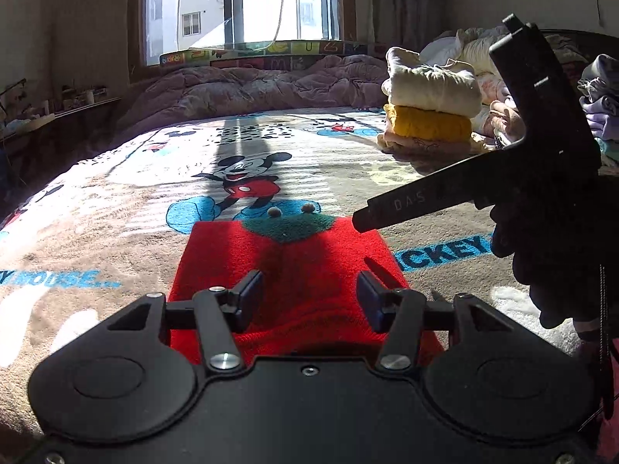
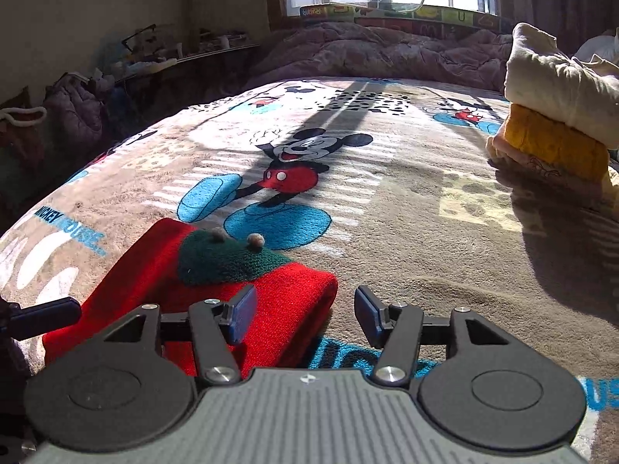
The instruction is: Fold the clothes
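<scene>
A folded red knit garment [image 1: 286, 270] with a green patch and two small pompoms lies on the Mickey Mouse blanket [image 1: 116, 201]. My left gripper [image 1: 309, 297] is open and hovers over its near end, holding nothing. In the right wrist view the garment [image 2: 162, 270] lies at lower left. My right gripper [image 2: 305, 315] is open and empty, its left finger over the garment's right edge, its right finger over the blanket [image 2: 425, 232]. The right gripper's body [image 1: 541, 135] shows in the left wrist view at the right.
A stack of folded clothes [image 1: 429, 112], cream on yellow on pink, stands at the back right, also in the right wrist view [image 2: 561, 116]. Loose clothes [image 1: 599, 96] lie behind it. A rumpled quilt [image 1: 251, 85] lies below the window. A cluttered shelf [image 2: 154, 54] runs along the left.
</scene>
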A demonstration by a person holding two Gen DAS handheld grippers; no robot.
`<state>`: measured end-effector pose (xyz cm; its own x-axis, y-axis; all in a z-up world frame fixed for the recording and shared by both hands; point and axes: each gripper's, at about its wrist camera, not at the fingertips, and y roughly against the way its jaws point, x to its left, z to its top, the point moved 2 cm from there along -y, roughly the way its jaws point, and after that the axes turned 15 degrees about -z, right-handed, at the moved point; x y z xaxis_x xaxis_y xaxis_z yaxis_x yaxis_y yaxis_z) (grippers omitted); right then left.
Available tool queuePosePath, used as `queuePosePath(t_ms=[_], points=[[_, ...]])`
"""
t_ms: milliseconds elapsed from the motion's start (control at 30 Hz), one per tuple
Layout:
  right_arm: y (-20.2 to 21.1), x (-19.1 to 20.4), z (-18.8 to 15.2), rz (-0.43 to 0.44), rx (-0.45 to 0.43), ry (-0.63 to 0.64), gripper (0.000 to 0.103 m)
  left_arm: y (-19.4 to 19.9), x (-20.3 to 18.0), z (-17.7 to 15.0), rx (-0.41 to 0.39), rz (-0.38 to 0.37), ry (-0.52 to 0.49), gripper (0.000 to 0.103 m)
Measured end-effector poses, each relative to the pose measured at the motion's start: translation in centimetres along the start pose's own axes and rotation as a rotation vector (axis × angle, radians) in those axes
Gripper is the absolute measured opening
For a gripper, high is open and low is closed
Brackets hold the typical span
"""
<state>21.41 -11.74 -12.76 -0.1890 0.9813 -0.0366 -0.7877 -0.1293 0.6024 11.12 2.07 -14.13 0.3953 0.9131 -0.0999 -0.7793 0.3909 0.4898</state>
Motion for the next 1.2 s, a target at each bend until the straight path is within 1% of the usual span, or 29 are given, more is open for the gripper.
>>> queuePosePath(t_ms=[33,67,133,267,333,467,500,533,600,667,733,800,867,900,967,1033,1100,1133,1200], points=[[0.1,0.1,0.0,0.002,0.000,0.002,0.056,-0.6,0.2,-0.6,0.031,-0.001,0.013,0.054],[0.2,0.2,0.0,0.002,0.001,0.003,0.056,-1.3,0.3,-1.2,0.061,-0.001,0.026,0.057],[0.4,0.3,0.0,0.000,-0.001,0.007,0.057,-1.0,0.9,-1.2,0.069,-0.013,0.086,0.057],[0.6,0.4,0.1,-0.003,-0.005,0.013,0.058,1.1,1.1,-0.3,-0.002,0.031,0.085,0.057],[0.7,0.4,0.1,-0.005,-0.008,0.013,0.059,1.9,1.7,0.0,-0.049,0.043,0.111,0.057],[0.7,0.8,0.3,0.003,-0.019,0.014,0.060,2.3,2.3,0.1,-0.077,0.049,0.123,0.056],[0.7,1.0,0.4,0.014,-0.028,0.018,0.058,2.2,2.3,0.0,-0.078,0.048,0.122,0.056],[0.7,1.2,0.5,0.024,-0.034,0.022,0.054,2.1,2.3,-0.1,-0.077,0.045,0.120,0.057],[0.6,1.8,0.6,0.055,-0.049,0.038,0.052,1.8,2.3,-0.3,-0.074,0.040,0.116,0.057],[0.2,2.6,0.8,0.089,-0.054,0.063,0.048,1.4,2.3,-0.6,-0.070,0.032,0.113,0.056],[-0.3,3.7,1.0,0.118,-0.057,0.101,0.042,0.8,2.3,-1.2,-0.064,0.021,0.108,0.057],[-1.3,4.7,1.3,0.138,-0.057,0.137,0.039,0.2,2.1,-1.7,-0.056,0.015,0.079,0.059],[-2.9,5.1,1.8,0.141,-0.041,0.136,0.039,-0.5,1.7,-2.3,-0.035,0.031,0.024,0.060],[-3.8,5.3,2.0,0.140,-0.032,0.133,0.039,-0.9,1.6,-2.5,-0.028,0.040,-0.001,0.061],[-5.5,5.3,1.9,0.145,-0.003,0.118,0.045,-1.3,1.7,-2.7,-0.018,0.045,-0.028,0.062],[-7.2,4.6,1.4,0.164,0.016,0.073,0.056,-1.5,1.8,-2.8,-0.012,0.044,-0.045,0.063],[-8.1,3.9,1.1,0.195,0.031,0.027,0.060,-1.6,1.6,-3.0,-0.005,0.052,-0.070,0.063],[-8.2,3.8,1.0,0.203,0.030,0.029,0.061,-1.7,1.5,-3.1,-0.004,0.059,-0.080,0.063],[-8.4,3.8,1.2,0.209,0.046,0.044,0.062,-0.7,1.7,-3.2,-0.023,0.067,-0.054,0.063]])
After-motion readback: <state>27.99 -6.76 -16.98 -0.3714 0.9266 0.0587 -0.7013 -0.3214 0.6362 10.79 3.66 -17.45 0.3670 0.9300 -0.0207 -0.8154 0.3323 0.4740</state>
